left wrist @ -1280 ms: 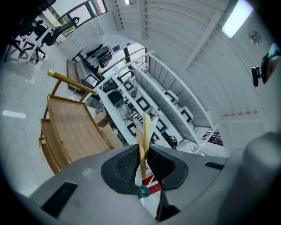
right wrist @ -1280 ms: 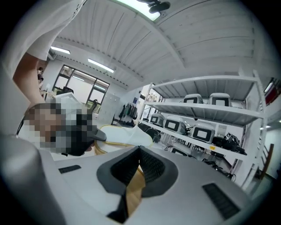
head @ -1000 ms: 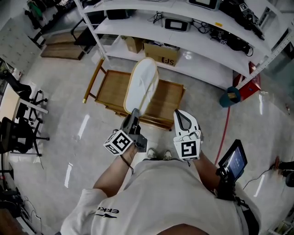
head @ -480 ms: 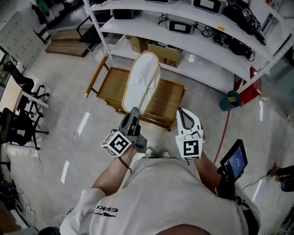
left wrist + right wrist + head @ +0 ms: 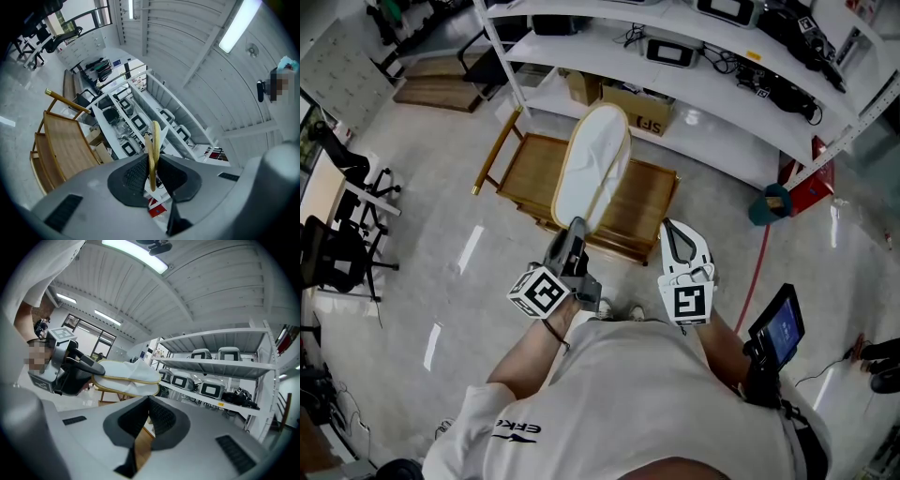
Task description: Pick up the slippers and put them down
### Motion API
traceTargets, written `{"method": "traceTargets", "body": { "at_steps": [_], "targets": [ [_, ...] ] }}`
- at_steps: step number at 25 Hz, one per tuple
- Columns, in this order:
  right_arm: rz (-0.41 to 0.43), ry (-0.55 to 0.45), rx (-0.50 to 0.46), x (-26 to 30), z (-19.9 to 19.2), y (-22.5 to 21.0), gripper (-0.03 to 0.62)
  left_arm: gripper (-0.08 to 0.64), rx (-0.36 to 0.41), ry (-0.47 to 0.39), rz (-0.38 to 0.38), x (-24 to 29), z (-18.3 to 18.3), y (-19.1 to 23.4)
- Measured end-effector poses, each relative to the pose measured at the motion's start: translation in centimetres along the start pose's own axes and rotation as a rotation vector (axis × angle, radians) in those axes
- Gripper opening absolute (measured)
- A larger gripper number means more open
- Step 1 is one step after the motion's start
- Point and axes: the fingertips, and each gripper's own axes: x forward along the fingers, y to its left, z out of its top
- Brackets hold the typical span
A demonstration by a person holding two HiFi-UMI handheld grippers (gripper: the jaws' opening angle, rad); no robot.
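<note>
The left claw (image 5: 152, 161) pinches the heel edge of the white slippers (image 5: 153, 140) with yellow trim; both lie flat against each other between its pads. The slippers are in the air, above the wooden rack (image 5: 530, 173) that stands on the floor before the white shelf (image 5: 712, 141). The right claw (image 5: 149, 401) is pressed together with nothing in it, just beside the slippers.

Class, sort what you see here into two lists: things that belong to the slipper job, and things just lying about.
Belong to the job: slippers, clamped by the left gripper; right gripper, jaws together on nothing; wooden rack below, probably the set-down place.

Just lying about: cardboard box, white shelving, office chair, tablet.
</note>
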Motion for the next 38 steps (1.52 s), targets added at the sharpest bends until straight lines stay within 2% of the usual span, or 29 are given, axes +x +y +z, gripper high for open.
{"method": "traceTargets", "body": {
  "at_steps": [7,11,19,31,38],
  "targets": [
    [-0.001,0.028,0.029,-0.3,-0.6,-0.5,0.005,0.054,-0.030,-0.013,0.012,0.3,-0.3,0.1],
    [0.014,0.013,-0.003,-0.1,-0.7,-0.7,0.005,0.055,-0.034,-0.014,0.023,0.4,-0.7,0.3],
    [0.045,0.022,0.006,0.1,-1.3,-0.7,0.005,0.054,-0.056,-0.035,0.050,0.3,-1.0,0.6],
    [0.167,0.001,0.008,1.5,-2.5,1.5,0.005,0.054,-0.081,-0.099,0.181,-2.5,-1.1,3.7],
    [0.204,0.002,0.030,3.3,-2.1,3.7,0.005,0.054,-0.086,-0.143,0.221,-3.9,1.0,6.1]
  ]
}}
